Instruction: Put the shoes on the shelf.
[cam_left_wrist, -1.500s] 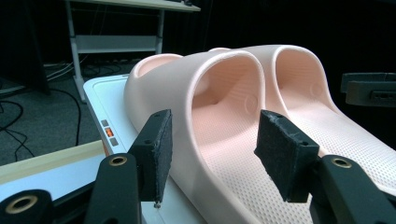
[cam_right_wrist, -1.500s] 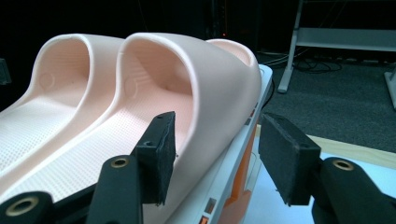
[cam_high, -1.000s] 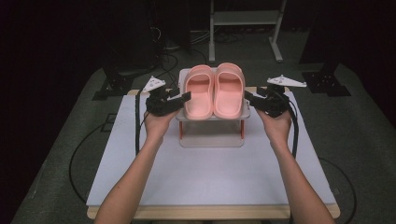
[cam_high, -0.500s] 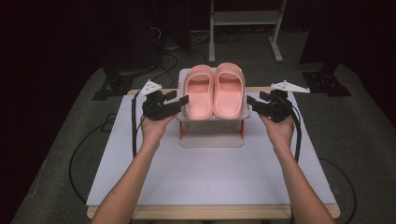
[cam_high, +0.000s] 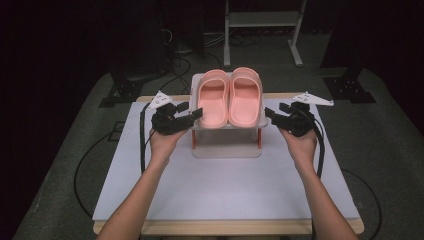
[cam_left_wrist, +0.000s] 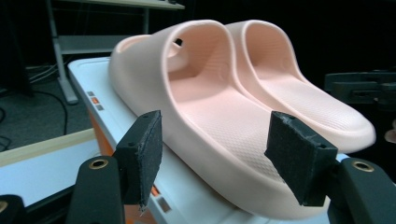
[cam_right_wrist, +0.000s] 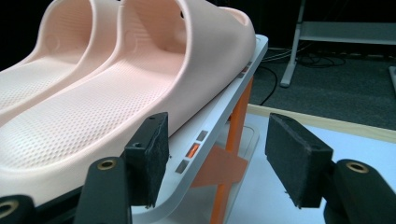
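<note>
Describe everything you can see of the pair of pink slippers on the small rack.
The pink slippers are one-piece slides of what looks like soft foam, each with a wide closed strap and a finely dotted footbed. They lie flat, side by side and touching, toes away from the person, on the top shelf of the white rack with orange legs. They look clean. The left gripper and right gripper are open at the shelf's sides, holding nothing.

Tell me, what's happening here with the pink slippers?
A person sits at a white table with a gripper in each hand. A pair of pink slippers rests on top of a small white rack with orange legs. The left gripper and the right gripper sit at either side of the rack's top. Their jaws have just been opening, and neither grips anything now.
</note>
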